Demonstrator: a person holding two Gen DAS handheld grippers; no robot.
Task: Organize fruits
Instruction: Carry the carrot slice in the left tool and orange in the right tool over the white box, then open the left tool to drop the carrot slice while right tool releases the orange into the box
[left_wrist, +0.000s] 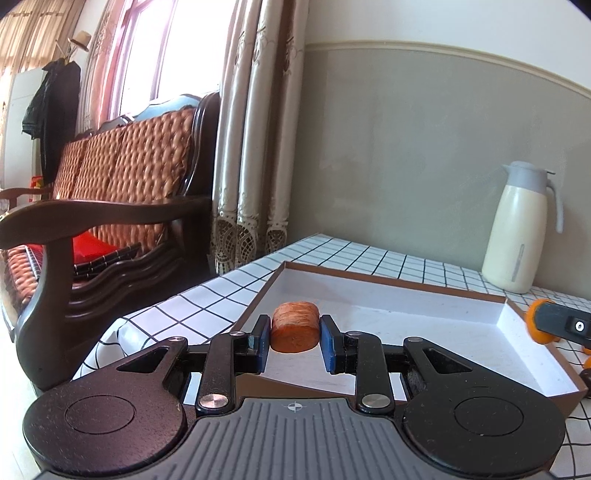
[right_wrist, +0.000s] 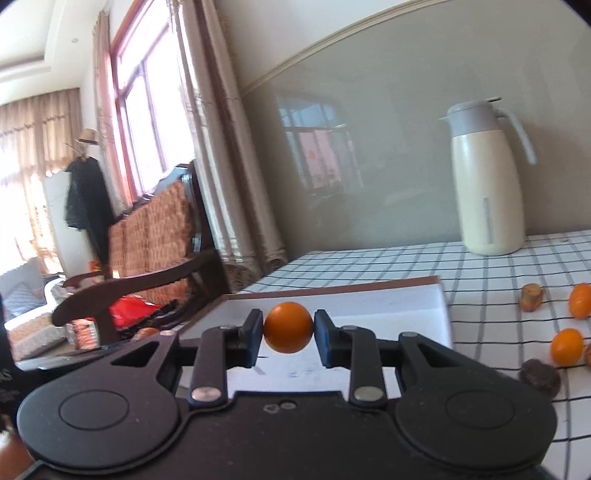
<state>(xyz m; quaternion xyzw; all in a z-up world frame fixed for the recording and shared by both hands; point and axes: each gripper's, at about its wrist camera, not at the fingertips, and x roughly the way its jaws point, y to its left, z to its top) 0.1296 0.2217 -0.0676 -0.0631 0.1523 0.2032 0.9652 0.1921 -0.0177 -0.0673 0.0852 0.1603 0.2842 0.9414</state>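
Note:
My left gripper (left_wrist: 294, 341) is shut on a brown-orange, ridged cylinder of fruit (left_wrist: 295, 326), held just above the near left part of a shallow box (left_wrist: 406, 314) with a white inside and brown rim. My right gripper (right_wrist: 289, 328) is shut on a small round orange (right_wrist: 289, 326), held over the near edge of the same box (right_wrist: 369, 295). In the left wrist view a black finger (left_wrist: 561, 323) of the right gripper comes in from the right edge with that orange (left_wrist: 533, 321). The box floor that shows is bare.
On the checked tablecloth (right_wrist: 480, 266) right of the box lie a brown fruit stump (right_wrist: 532, 297), two oranges (right_wrist: 567, 347) and a dark brown fruit (right_wrist: 539, 374). A cream jug (right_wrist: 487, 184) stands at the back by the wall. A wooden bench (left_wrist: 122, 192) sits beyond the table's left edge.

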